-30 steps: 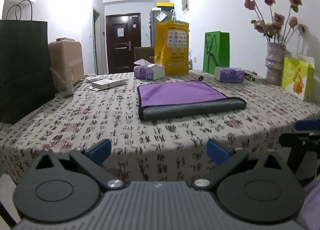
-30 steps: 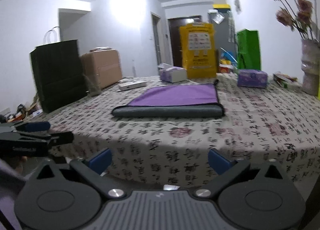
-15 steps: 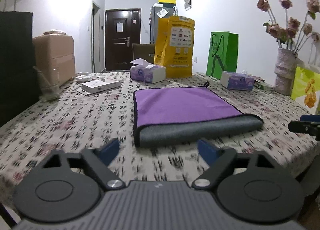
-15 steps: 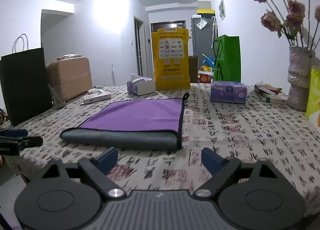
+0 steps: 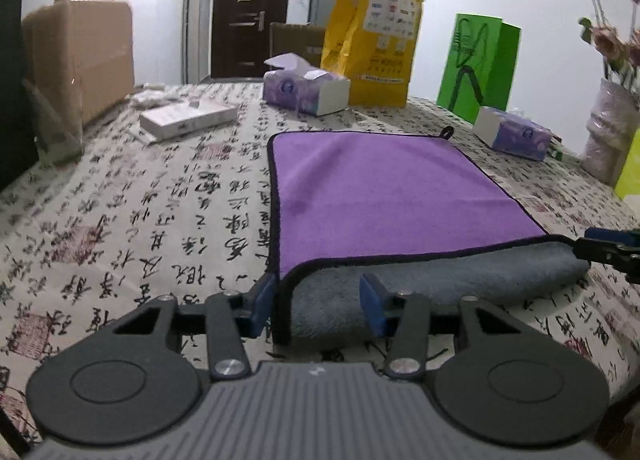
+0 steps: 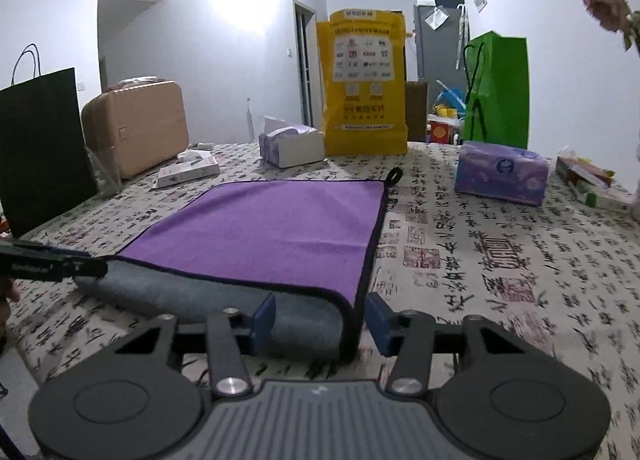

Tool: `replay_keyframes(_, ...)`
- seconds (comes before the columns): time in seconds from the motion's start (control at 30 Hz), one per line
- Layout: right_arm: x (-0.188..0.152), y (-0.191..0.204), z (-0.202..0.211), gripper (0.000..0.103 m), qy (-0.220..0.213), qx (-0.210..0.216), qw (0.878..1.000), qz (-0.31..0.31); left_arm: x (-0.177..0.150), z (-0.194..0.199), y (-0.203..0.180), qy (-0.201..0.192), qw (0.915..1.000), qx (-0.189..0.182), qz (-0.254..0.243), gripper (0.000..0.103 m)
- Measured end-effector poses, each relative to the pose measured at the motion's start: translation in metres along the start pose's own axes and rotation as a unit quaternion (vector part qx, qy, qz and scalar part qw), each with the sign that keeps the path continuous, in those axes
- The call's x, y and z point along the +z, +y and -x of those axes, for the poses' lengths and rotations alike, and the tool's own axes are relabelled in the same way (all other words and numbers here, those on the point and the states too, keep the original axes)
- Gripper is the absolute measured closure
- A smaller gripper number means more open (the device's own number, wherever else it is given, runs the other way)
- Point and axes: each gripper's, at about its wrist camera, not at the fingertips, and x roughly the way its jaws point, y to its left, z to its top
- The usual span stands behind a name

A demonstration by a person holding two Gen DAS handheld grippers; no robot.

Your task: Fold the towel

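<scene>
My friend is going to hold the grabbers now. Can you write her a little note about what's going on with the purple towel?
Left gripper: open, jaws either side of the towel's near left corner, not yet closed.
Right gripper: open, jaws either side of the near right corner.
The towel lies on the table, already folded once, its grey fold along the near edge.
Left to do: probably close both grippers on the corners and carry them to the far edge for the next fold.

White walls [image 6: 224, 20] enclose the room. A dark door [image 5: 250, 16] stands beyond the worktop [image 5: 120, 220]. Bright glare washes the wall left of that door.
</scene>
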Motion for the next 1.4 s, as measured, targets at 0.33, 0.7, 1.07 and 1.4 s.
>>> replay_keyframes(0.33,0.004,-0.024,-0.027,0.073,0.031,0.078,0.996,-0.037,0.002,-0.003,0.017,0.021,0.9987,-0.032,0.034,0.072)
replay_keyframes(0.7,-0.004,-0.025,-0.019,0.091,0.064,0.090,0.993,-0.035,0.000,0.011,0.002,0.017,0.9978,-0.064,-0.003,0.073)
replay_keyframes(1.07,-0.001,-0.019,-0.020,0.099,0.066,0.083,0.994,-0.006,-0.006,0.010,-0.007,0.016,0.9968,-0.051,-0.059,0.095)
replay_keyframes(1.4,0.033,-0.018,-0.027,0.100,0.043,0.060,0.997,0.007,0.031,0.007,0.000,-0.035,0.9962,-0.027,-0.075,0.099)
